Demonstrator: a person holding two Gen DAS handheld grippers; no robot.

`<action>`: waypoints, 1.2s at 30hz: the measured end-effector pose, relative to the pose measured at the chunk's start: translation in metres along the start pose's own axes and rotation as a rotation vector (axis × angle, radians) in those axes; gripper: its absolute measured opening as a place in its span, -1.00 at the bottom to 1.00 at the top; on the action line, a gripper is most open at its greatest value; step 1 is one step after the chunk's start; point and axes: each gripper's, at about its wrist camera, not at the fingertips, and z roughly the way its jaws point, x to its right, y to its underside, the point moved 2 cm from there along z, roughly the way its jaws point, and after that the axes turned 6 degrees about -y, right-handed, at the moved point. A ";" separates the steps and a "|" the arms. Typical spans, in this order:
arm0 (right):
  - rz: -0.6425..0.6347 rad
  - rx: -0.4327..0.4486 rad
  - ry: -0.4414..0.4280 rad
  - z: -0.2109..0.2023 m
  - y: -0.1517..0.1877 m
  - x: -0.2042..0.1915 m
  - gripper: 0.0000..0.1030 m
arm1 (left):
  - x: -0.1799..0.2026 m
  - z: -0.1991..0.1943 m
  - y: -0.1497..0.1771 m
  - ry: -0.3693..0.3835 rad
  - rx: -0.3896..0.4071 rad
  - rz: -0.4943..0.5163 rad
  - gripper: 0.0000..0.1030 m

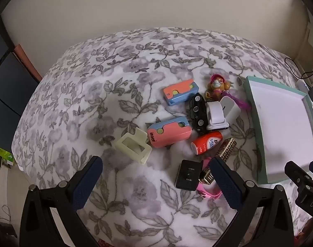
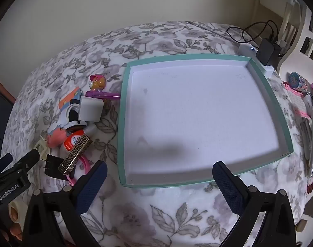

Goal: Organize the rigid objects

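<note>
Floral blanket [image 1: 115, 94] holds toy clutter [image 1: 197, 123] beside tray [image 2: 123, 123]; both grippers' jaws gape empty.

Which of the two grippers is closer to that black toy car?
Left. The left gripper hovers open just short of the pile holding the black toy car; the right gripper hangs open over the teal tray, beside the pile.
</note>
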 end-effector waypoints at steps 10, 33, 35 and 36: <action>-0.001 -0.002 0.004 0.001 0.000 -0.001 1.00 | 0.001 -0.002 0.000 -0.023 -0.007 0.000 1.00; -0.003 -0.016 0.002 0.005 0.002 -0.001 1.00 | -0.003 0.005 0.002 -0.038 -0.051 -0.011 1.00; -0.004 -0.019 0.003 0.004 -0.001 -0.001 1.00 | -0.003 0.005 0.002 -0.039 -0.053 -0.010 1.00; -0.004 -0.020 0.004 0.004 0.000 -0.001 1.00 | -0.003 0.006 0.003 -0.040 -0.054 -0.010 1.00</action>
